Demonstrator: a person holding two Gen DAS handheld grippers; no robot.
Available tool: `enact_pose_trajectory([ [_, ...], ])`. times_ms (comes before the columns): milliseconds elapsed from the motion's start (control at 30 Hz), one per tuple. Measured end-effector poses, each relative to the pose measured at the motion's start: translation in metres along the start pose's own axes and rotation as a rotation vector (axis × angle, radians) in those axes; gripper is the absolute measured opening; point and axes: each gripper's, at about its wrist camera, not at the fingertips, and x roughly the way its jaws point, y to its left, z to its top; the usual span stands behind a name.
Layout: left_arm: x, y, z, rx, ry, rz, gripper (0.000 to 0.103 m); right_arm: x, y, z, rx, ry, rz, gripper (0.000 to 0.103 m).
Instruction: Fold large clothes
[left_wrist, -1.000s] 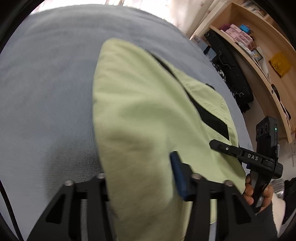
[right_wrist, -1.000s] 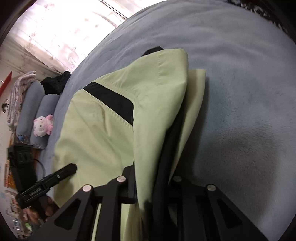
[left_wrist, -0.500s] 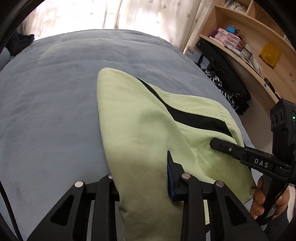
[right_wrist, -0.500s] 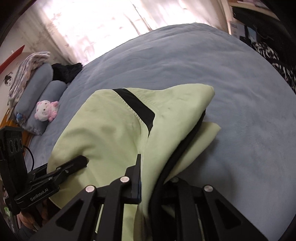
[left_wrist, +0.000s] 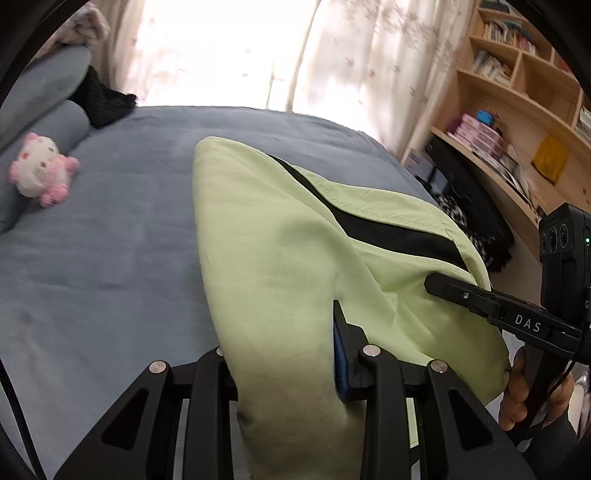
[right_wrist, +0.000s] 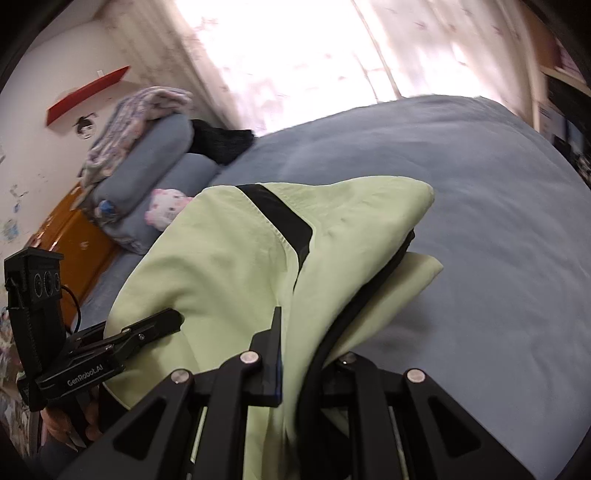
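Both tongs, the left gripper (left_wrist: 291, 354) and right gripper (right_wrist: 310, 354), clamp the near edge of a pale green garment (left_wrist: 280, 236), apparently lifting it so its far end drapes over the blue bedspread (left_wrist: 96, 240) for another fold.

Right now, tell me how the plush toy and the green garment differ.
The plush toy is small, pink and white; the green garment is large, pale green with a black stripe. The toy lies free on the blue bed by the pillows; the garment is gripped by the left claw and right claw. Both are soft.
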Motion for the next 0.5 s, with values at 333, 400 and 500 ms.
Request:
enact_pose_trajectory([
  [333, -0.027, 0.106, 0.075, 0.033, -0.077, 0.029, 0.029, 0.070, 0.068, 0.086, -0.085, -0.036, 0.099, 0.011],
  [400, -0.016, 0.128, 0.093, 0.033, -0.081, 0.032, 0.029, 0.090, 0.070, 0.103, -0.094, -0.036, 0.112, 0.011],
  [500, 0.007, 0.157, 0.118, 0.050, -0.079, 0.044, 0.029, 0.121, 0.067, 0.124, -0.093, -0.033, 0.125, 0.011],
])
